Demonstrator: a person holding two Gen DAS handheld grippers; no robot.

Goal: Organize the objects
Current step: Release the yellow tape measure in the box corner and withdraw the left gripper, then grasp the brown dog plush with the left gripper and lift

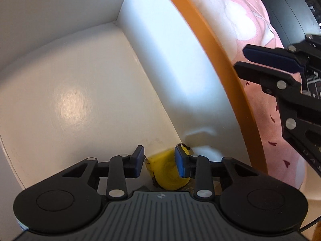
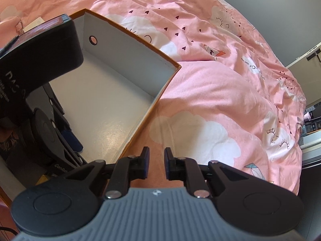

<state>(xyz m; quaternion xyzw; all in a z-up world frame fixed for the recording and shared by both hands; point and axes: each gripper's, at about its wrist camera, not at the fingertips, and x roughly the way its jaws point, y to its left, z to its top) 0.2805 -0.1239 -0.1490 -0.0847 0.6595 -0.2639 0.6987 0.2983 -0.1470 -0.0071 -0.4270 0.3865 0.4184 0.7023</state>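
A yellow tape measure (image 1: 167, 170) lies on the floor of a white-lined box with an orange rim (image 1: 208, 46), against its right wall. My left gripper (image 1: 159, 161) is inside the box, its jaws open around the tape measure; a small gap shows beside the left pad. My right gripper (image 2: 157, 165) is open and empty above the pink bedspread (image 2: 210, 92), just outside the box's near rim (image 2: 140, 128). It also shows in the left wrist view (image 1: 266, 64). The left gripper's body (image 2: 50, 132) shows inside the box in the right wrist view.
The box sits on a bed covered with a pink cloud-print bedspread (image 1: 240, 20). A small round hole (image 2: 92, 39) pierces the box's far wall. Grey walls and furniture (image 2: 313, 120) lie beyond the bed's right edge.
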